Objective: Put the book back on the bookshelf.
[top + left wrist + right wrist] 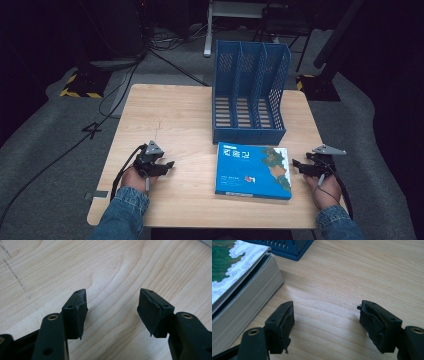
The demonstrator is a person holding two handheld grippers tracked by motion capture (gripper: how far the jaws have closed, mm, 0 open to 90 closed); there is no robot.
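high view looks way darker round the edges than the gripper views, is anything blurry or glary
High view: the table is lit while the floor and background fall into near black; the book cover text is too soft to read. Left gripper view: even light, wood grain sharp, jaws slightly soft. Right gripper view: a pale sheen on the wood beside the book; no harsh glare.

The high view looks forward and down from above the near edge of the pale wooden surface (170, 115). Each gripper view sits close above that wood; the right gripper view shares the thick blue-covered book (239, 290) (253, 170) with the high view.
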